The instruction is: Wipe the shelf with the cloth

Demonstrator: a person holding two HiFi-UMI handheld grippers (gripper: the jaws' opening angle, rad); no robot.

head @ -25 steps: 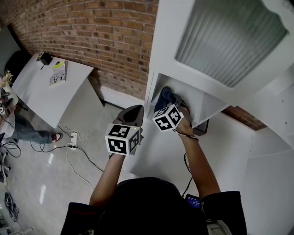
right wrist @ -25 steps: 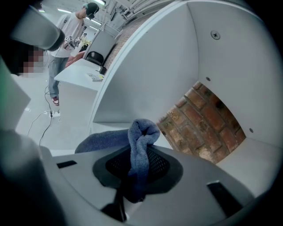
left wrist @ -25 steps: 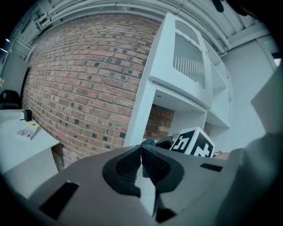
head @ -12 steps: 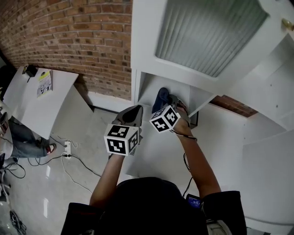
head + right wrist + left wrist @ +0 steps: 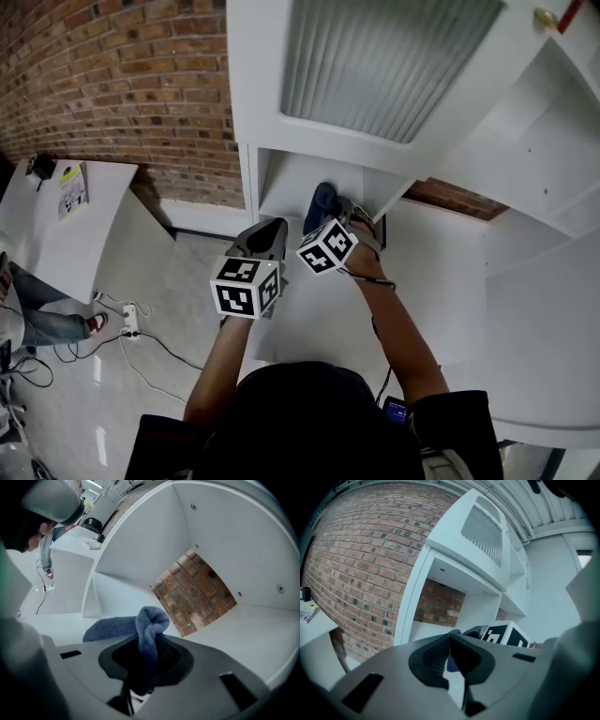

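A blue-grey cloth [image 5: 140, 627] is pinched in my right gripper [image 5: 146, 660], whose jaws are shut on a bunched fold of it; the rest trails left onto the white shelf floor [image 5: 117, 604]. In the head view the cloth [image 5: 323, 202] lies inside the low open compartment of the white shelf unit [image 5: 281, 183], with the right gripper [image 5: 345, 217] reaching in after it. My left gripper [image 5: 267, 239] hovers just outside the compartment to the left, jaws shut on nothing. In the left gripper view its pads [image 5: 440, 654] meet in front of the shelf [image 5: 426, 630].
A ribbed glass cabinet door [image 5: 384, 56] sits above the compartment. The brick wall [image 5: 122, 94] runs behind and shows through the open shelf back [image 5: 194, 590]. A white table [image 5: 66, 216], a power strip [image 5: 128, 323] with cables and a person's foot [image 5: 94, 323] lie at the left.
The head view has swung so the shelf unit sits further left and lower. Both grippers keep their places relative to the compartment; the cloth stays in the right gripper.
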